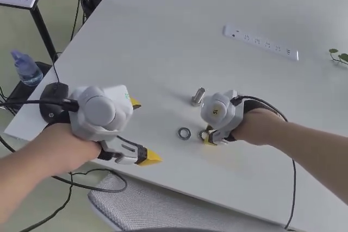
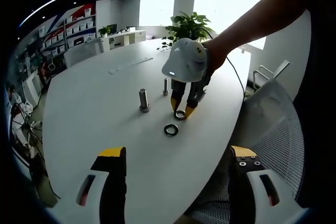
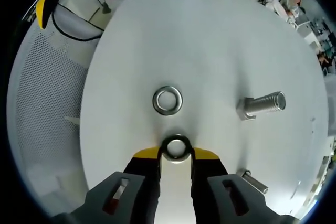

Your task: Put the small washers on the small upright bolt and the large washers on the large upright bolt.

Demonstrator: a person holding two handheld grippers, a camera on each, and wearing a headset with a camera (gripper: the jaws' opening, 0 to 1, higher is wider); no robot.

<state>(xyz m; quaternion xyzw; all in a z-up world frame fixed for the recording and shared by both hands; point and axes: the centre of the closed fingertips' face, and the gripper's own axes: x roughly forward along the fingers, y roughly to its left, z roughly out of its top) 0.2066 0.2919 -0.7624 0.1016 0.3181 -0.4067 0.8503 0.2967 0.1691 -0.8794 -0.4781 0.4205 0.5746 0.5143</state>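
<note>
1. Right gripper (image 3: 176, 153): held in a person's hand, tips pointed down at the white table (image 1: 163, 36). The jaws are drawn in on a washer, with one yellow tip against each side of it.
2. Gripped washer (image 3: 177, 148): grey metal ring at the very tips of the right gripper. It appears to lie flat on the table surface. Whether it is the large or the small size cannot be told.
3. Loose washer (image 3: 168, 100): a second grey ring, flat on the table just ahead of the right gripper's tips and apart from the gripped washer. It lies between the two grippers, nearer the right one.
4. Large bolt (image 2: 144, 100): standing upright on its head, thread upward. It is near the right gripper, off to one side of its tips, and well ahead of the left gripper.
5. Small bolt (image 2: 166, 86): upright, just beside the right gripper's body, on the side away from the left gripper.
6. Left gripper (image 2: 176, 152): held in the person's other hand near the table's edge. The jaws are spread wide and point across the loose washer toward the right gripper.
7. Power strip (image 1: 261, 42): white, lying on the table well beyond the right gripper.
8. Chair (image 1: 136, 207): grey mesh, below the table edge under the left gripper.
9. Water bottle (image 1: 24, 68): off the table, out past the left gripper's outer side.
10. Potted plant (image 2: 189, 24): green, behind the right gripper at the table's far end.
</note>
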